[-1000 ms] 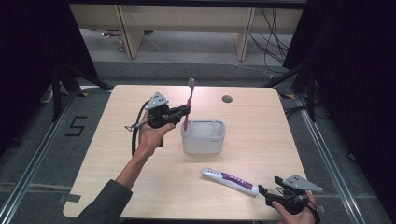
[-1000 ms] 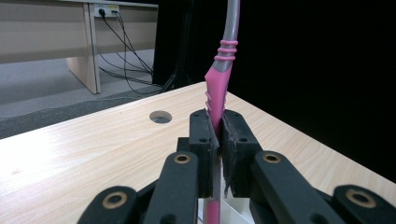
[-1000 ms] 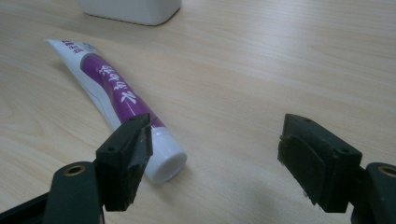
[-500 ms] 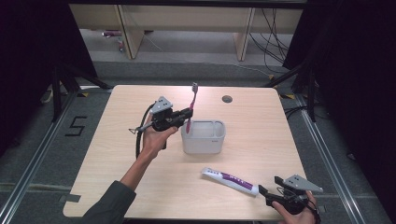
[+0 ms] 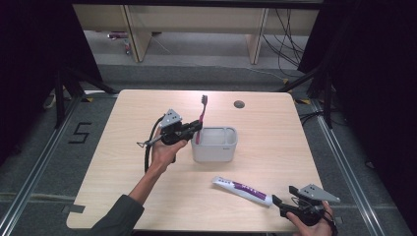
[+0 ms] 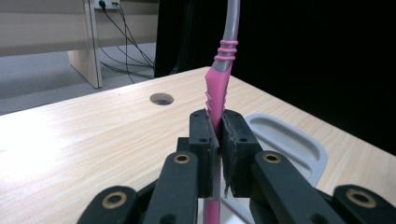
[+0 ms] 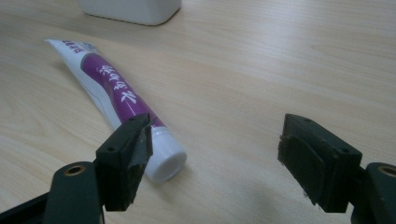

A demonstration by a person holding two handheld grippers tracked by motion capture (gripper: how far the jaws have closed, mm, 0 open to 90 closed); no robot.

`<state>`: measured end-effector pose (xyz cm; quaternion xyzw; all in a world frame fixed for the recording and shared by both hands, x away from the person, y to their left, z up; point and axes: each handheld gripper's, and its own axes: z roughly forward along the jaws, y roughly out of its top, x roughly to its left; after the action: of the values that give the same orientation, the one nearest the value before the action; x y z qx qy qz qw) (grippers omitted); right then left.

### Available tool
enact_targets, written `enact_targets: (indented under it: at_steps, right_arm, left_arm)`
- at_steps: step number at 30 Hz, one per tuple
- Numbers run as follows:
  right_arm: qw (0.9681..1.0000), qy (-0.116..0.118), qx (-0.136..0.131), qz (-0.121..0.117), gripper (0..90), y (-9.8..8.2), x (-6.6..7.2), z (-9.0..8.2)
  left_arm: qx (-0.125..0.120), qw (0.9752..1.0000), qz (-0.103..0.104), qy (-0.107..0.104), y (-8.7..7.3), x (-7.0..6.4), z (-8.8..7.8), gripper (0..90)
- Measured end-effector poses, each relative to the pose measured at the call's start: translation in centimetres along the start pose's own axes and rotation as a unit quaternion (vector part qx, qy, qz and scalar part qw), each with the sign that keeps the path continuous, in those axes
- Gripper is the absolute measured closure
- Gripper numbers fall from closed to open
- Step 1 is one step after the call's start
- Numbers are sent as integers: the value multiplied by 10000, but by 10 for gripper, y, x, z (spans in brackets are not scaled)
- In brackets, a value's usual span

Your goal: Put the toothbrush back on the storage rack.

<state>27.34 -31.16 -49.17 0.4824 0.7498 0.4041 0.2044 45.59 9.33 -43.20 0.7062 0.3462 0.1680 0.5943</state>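
Note:
A pink and grey toothbrush [image 5: 200, 119] stands nearly upright, head up, over the left end of a grey-white rectangular holder [image 5: 214, 144]. My left gripper [image 5: 196, 128] is shut on its pink handle [image 6: 216, 100], with the holder's rim [image 6: 289, 142] just beyond the jaws. A white and purple toothpaste tube [image 5: 242, 190] lies flat near the table's front right, cap toward me. My right gripper [image 5: 278, 203] is open right by the cap [image 7: 167, 165], which lies beside its left jaw; nothing is held.
The light wood table [image 5: 123, 142] has a round cable hole [image 5: 239, 104] at the back. Beyond the far edge are wooden furniture legs and cables on a grey floor. Dark curtains flank both sides.
My left gripper has carried the toothbrush a little to the right and down, toward the holder's left end. The right gripper and the tube have stayed put.

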Motion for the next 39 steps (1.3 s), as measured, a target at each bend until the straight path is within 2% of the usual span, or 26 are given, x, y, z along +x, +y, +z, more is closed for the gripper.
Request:
enact_targets:
  at_steps: [7, 15, 19, 23, 30, 31, 32, 34, 36, 39]
  right_arm:
    - [10000, -1, 18, 5, 263, 0, 0, 1]
    - [10000, 17, 44, 36, 263, 0, 1, 0]
    - [10000, 51, 41, 33, 263, 0, 1, 1]
    - [9999, 65, 60, 81, 263, 0, 2, 1]
    - [9998, 149, 93, 103, 263, 0, 2, 1]
    - [9999, 80, 44, 51, 263, 0, 2, 2]
    - [9997, 110, 129, 197, 263, 0, 4, 1]
    - [9995, 126, 158, 230, 263, 0, 4, 1]
    - [9996, 120, 121, 231, 263, 0, 5, 1]
    - [9995, 125, 135, 244, 263, 0, 4, 1]
  left_arm:
    - [-5, 10000, -41, 57, -7, 2, -2, 828]
    - [92, 9999, 34, 98, -14, 5, -4, 828]
    - [177, 9996, 161, 117, -17, 4, -5, 827]
    - [237, 9995, 171, 126, -21, 5, -5, 826]
    - [389, 9983, 397, 157, -20, 4, -4, 823]
    - [407, 9981, 430, 173, -19, 4, -4, 821]
    - [414, 9980, 438, 173, -19, 3, -4, 818]
    - [417, 9979, 450, 192, -19, 3, -4, 802]
    - [406, 9978, 484, 221, -18, 3, -5, 728]
    - [416, 9979, 460, 167, -17, 5, -7, 662]
